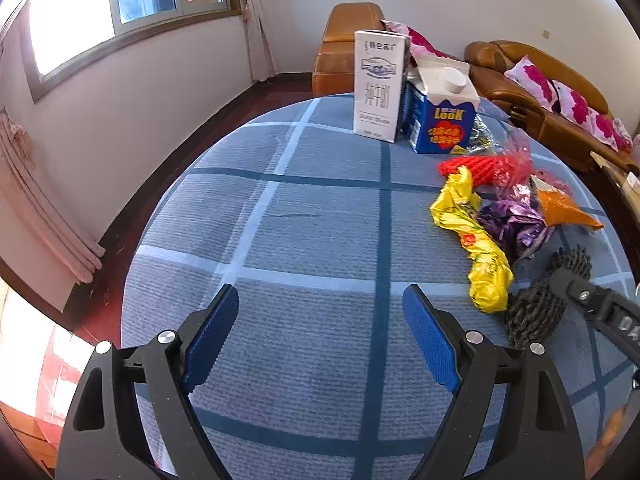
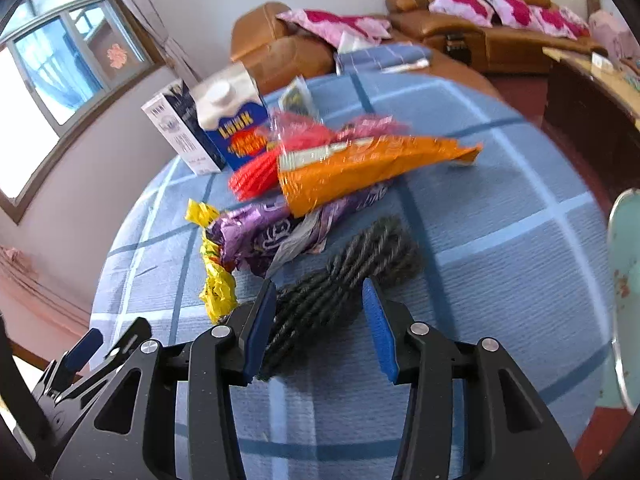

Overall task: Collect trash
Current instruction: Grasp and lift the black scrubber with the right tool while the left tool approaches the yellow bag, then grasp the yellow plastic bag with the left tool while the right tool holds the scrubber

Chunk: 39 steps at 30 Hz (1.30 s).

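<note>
Fingers (image 2: 260, 332) flank coiled, ridged black foam net (image 2: 344, 276).

The left gripper (image 1: 320, 312) is built of matte black plastic arms with triangular cut-outs, joined by round silver screw heads at the pivots. Each of its jaws carries a flat blue pad with a finely ribbed face and a toothed edge. The right gripper (image 2: 320, 312) has the same make: black angular links, bright silver screws, blue ribbed pads on the inner faces. Seen from the left wrist camera, its black outer side shows small screws and recessed slots.
</note>
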Available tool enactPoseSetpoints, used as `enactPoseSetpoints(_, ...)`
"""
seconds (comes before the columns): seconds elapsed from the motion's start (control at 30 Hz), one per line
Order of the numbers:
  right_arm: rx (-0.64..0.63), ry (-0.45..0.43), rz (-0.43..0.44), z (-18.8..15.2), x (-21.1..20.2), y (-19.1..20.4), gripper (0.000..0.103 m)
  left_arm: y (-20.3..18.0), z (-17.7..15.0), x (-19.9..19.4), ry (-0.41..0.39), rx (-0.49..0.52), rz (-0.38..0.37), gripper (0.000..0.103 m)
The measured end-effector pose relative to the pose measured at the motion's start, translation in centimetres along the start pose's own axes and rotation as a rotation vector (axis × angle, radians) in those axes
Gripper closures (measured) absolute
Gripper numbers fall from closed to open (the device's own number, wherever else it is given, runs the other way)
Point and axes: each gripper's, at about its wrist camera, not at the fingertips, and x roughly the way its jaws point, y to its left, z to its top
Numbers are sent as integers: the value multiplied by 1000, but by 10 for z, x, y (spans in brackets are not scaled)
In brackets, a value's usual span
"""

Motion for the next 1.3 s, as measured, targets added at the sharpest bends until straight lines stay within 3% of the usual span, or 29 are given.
enactPoseSetpoints(0.2,32,44,14,1,17,4,58,9,5,4,1,-12,4,21)
enactPoseSetpoints(0.37,-20,42,45,1,15,9,80,8,6,8,8,-14,-3,21)
enactPoseSetpoints(0.43,-47,31,47,1,10,10,83,4,6,9,12,-9,-12,21)
enactPoseSetpoints(0.63,-141,-79,7,2,-31,-1,84,-10,10,6,11,-9,-66,21)
enactPoseSetpoints(0.93,-259,-215,-218,-8,-76,-45,83,-61,19,18,47,32,-153,21)
enactPoseSetpoints(1.07,-241,-217,-242,-12,-81,-61,83,-77,22,30,82,32,-153,22)
enactPoseSetpoints(1.13,-226,-211,-236,-13,-82,-66,83,-78,21,33,119,2,-187,23)
enactPoseSetpoints(1.3,-214,-218,-224,-15,-84,-68,83,-76,18,22,93,-3,-192,23)
